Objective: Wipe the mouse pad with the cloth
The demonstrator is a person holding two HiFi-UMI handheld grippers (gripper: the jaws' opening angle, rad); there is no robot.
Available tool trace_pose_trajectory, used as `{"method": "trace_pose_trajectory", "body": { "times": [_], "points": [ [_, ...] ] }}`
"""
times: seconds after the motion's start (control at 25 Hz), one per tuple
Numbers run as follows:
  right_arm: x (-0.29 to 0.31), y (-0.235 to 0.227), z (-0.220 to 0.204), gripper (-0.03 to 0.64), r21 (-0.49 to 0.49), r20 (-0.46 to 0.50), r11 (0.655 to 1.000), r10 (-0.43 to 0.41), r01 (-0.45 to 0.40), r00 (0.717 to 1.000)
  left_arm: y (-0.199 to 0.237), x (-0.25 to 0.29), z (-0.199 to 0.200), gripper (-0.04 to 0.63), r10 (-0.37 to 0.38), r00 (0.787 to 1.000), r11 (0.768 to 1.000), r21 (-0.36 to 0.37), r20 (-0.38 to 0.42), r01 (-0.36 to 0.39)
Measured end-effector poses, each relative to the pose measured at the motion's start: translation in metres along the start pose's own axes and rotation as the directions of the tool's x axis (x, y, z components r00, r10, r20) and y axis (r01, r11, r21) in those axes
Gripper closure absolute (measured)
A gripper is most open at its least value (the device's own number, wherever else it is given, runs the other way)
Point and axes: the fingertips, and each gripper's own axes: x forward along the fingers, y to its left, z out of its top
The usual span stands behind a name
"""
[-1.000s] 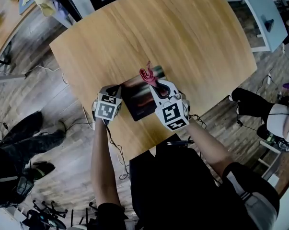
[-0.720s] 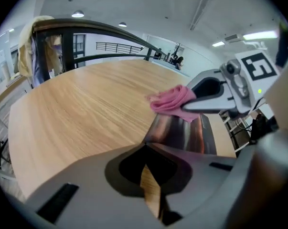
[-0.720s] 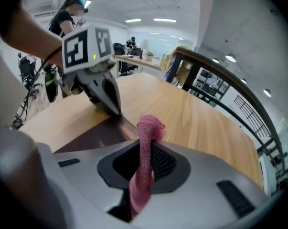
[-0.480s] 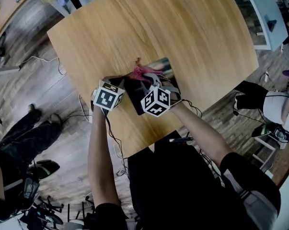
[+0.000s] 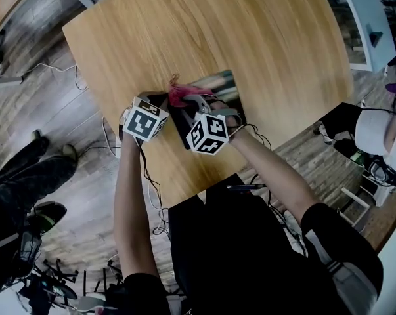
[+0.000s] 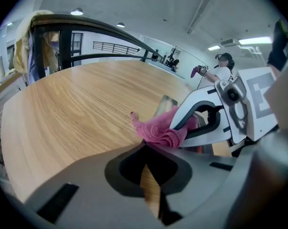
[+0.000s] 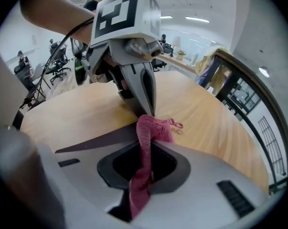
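A dark mouse pad (image 5: 214, 96) lies near the front edge of the round wooden table (image 5: 204, 31). My right gripper (image 5: 186, 101) is shut on a pink cloth (image 5: 176, 94) and holds it at the pad's left end. The right gripper view has the cloth (image 7: 151, 128) bunched between my right gripper's (image 7: 146, 138) jaws, over the grey pad (image 7: 84, 141). My left gripper (image 5: 165, 104) is shut, its tips down at the pad's left corner, right beside the cloth. From the left gripper (image 6: 144, 147), the cloth (image 6: 160, 130) and the right gripper's fingers (image 6: 201, 124) are close ahead.
The table's front edge runs just below both grippers (image 5: 184, 195). A white side table (image 5: 355, 18) stands at the upper right. A seated person (image 5: 381, 136) is at the right, another person's legs (image 5: 20, 182) at the left. Cables (image 5: 86, 117) lie on the floor.
My right gripper has swung round and carried the cloth leftwards across the pad to its left end. The left gripper has stayed at the pad's left corner.
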Motion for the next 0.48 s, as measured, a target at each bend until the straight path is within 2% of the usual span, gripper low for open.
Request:
{"method": "trace_pose_trajectory", "body": {
  "times": [0.32,0.48],
  "points": [
    [0.002,0.017,0.006,0.561,-0.108,0.049,0.991,0.09,-0.084,0.995,0.002,0.0,-0.003,0.572,0.023,0.999,1.0,-0.005,-0.026,-0.023],
    [-0.004,0.034,0.007,0.561,-0.152,0.064,0.983,0.113,-0.103,0.991,0.001,0.0,-0.001,0.572,0.035,0.999,0.999,-0.022,-0.011,-0.035]
  ]
}}
